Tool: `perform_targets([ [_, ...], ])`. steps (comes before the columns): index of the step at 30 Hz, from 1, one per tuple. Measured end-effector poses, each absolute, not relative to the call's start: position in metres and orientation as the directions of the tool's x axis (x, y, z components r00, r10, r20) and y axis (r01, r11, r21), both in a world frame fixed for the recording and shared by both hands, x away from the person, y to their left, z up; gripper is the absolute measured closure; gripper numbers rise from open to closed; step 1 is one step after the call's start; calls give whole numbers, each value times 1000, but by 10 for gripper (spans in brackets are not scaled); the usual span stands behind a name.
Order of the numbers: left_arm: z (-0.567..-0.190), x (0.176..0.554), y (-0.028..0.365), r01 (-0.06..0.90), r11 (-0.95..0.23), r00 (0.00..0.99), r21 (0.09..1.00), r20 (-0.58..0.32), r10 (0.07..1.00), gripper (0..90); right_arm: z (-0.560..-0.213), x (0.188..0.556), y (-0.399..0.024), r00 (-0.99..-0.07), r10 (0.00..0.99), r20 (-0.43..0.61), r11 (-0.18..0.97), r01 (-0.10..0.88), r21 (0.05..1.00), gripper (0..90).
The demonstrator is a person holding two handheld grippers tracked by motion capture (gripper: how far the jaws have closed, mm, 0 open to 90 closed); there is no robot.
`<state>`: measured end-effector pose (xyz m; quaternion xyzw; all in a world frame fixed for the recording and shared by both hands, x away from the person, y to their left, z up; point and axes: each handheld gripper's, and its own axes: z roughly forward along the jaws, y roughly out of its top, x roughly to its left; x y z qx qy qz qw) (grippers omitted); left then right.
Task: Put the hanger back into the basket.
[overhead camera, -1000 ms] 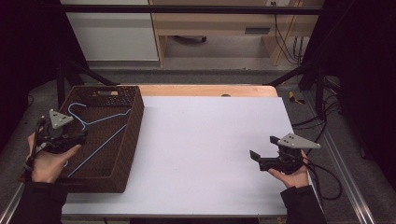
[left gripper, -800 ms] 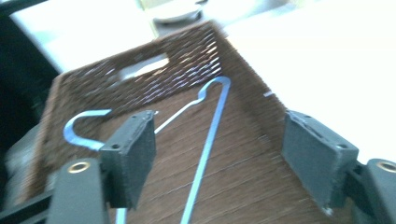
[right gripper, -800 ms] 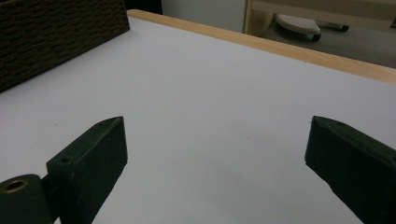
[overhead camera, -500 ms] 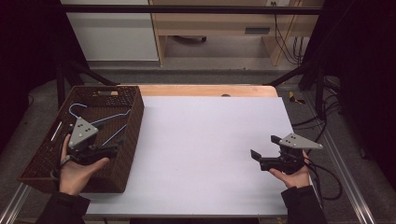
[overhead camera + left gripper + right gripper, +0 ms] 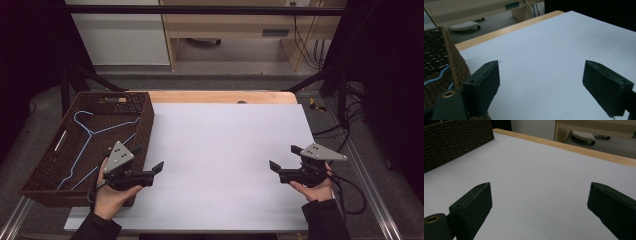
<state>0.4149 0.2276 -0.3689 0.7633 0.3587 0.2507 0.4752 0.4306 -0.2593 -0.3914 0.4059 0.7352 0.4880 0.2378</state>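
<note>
Overhead, the white rectangular tabletop [image 5: 225, 160] lies bare between the hands, with the dark brown woven wicker basket [image 5: 145, 117] at its left edge. Within the basket rests the light blue wire coat hanger [image 5: 92, 135], flat on the floor, its hook toward the far end. The left tool [image 5: 152, 170] sits just outside the basket's near right wall; its jaws have just been opening and stand released, nothing between them. The right tool [image 5: 282, 161] hovers well apart at the right, jaws likewise spread and empty. Judged from this, the hanger appears deposited; withdrawing well means clearing the wall without nudging it. Hidden: the left hand covers the basket's near right corner, and the hanger's near end is hard to trace.
</note>
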Motion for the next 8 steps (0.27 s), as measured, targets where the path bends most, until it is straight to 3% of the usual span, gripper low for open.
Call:
perform_targets([
  [8, -386, 416, 226, 327, -276, 626, 904, 11, 779, 129, -394, 431, -262, -554, 831, 49, 192, 369, 909, 65],
])
